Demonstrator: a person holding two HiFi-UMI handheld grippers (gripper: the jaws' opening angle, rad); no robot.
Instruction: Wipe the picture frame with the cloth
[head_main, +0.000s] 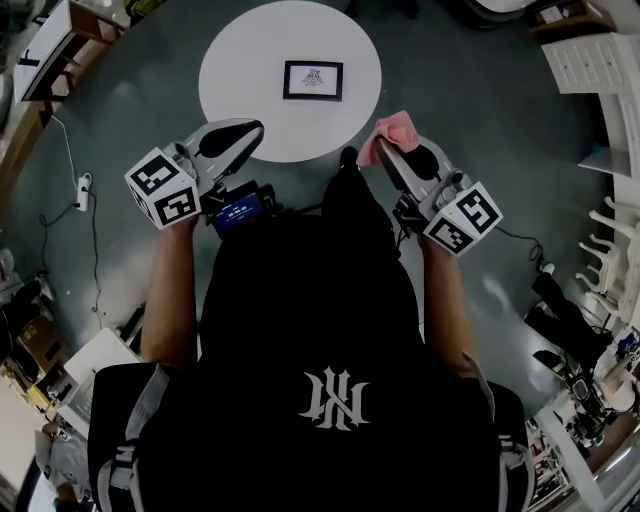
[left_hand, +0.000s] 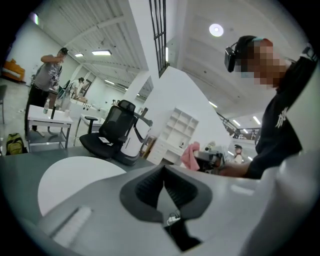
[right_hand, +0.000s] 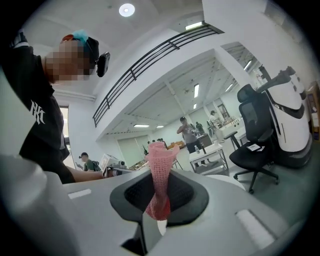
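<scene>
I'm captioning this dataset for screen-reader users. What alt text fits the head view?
From above, a person in black holds two grey grippers: the right gripper is shut on a pink knitted cloth, the left gripper is shut and empty. Ahead, a black picture frame lies flat on a round white table.

Table: I see a round white table (head_main: 240, 70) at 12 o'clock in the head view, on a grey floor (head_main: 120, 120).
Power strip: a white one (head_main: 83, 190) lies on that floor at 9 o'clock.
Office chair: black (left_hand: 111, 131), at 10 o'clock in my left gripper view.
Shelf: a white cubby unit (left_hand: 178, 131) at the chair's 3 o'clock.
Desk: white (left_hand: 47, 120), at 9 o'clock, with a person (left_hand: 46, 80) standing behind it.
</scene>
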